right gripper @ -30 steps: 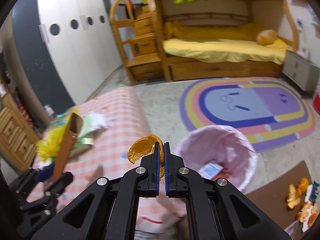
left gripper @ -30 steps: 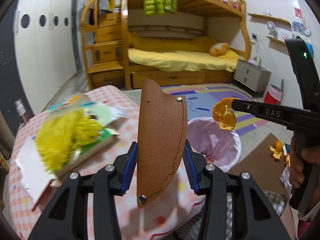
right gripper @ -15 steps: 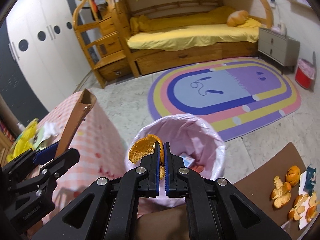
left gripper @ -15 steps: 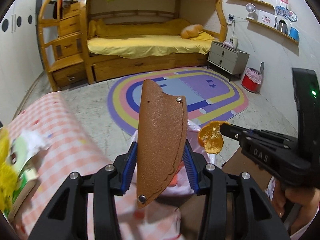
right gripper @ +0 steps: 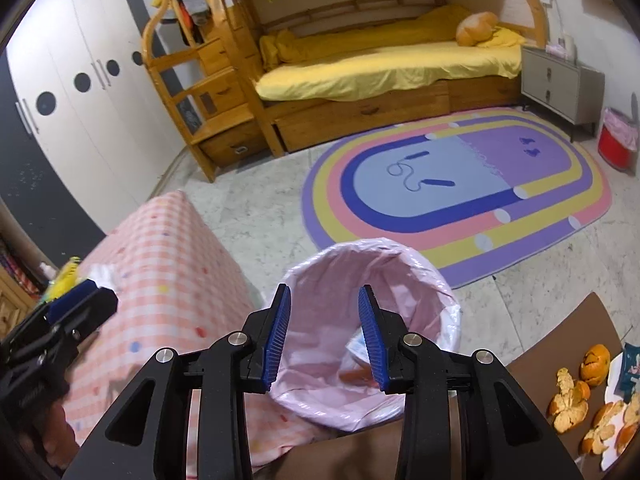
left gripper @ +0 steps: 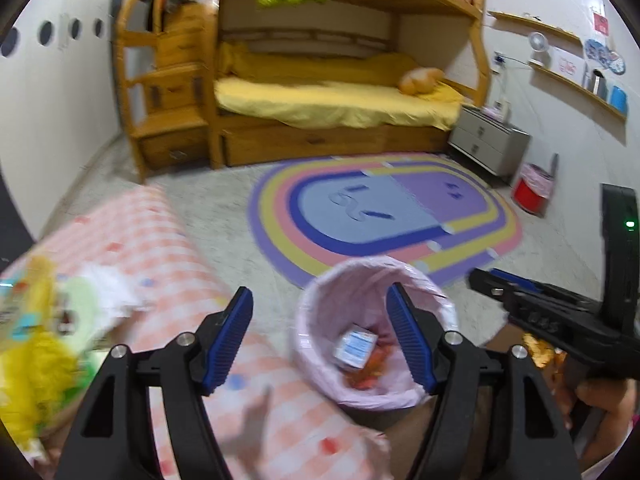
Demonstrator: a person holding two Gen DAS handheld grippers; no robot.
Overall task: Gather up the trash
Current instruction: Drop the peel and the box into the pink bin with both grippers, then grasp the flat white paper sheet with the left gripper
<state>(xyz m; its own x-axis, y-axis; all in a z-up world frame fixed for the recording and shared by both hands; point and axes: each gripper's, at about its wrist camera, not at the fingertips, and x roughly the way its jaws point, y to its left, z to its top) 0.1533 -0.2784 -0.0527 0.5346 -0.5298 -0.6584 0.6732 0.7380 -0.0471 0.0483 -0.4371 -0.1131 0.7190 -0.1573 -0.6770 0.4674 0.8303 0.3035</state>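
Observation:
A waste bin with a pink liner (left gripper: pixel 316 300) (right gripper: pixel 404 268) stands on the floor beside the table, and holds a small white carton (left gripper: pixel 355 344) and orange scraps. My left gripper (left gripper: pixel 320 334) hangs over the bin's near left rim, its jaws opening with nothing between them. My right gripper (right gripper: pixel 324 332) is above the bin's mouth, jaws also opening and empty. It shows at the right of the left wrist view as the right gripper (left gripper: pixel 492 280). Orange peels (right gripper: pixel 576 396) lie on a brown surface at the lower right.
A table with a pink checked cloth (left gripper: pixel 160 248) (right gripper: pixel 160 264) sits left of the bin, with yellow and green clutter (left gripper: pixel 36 344) on it. Behind are a striped oval rug (right gripper: pixel 460 184), a wooden bunk bed (right gripper: pixel 360 60), a grey nightstand (right gripper: pixel 560 76) and a red bin (right gripper: pixel 618 144).
The left gripper has let go of the brown leather sheath and the right gripper the orange peel. Both grippers opened. The left gripper swung right, from over the table to over the bin.

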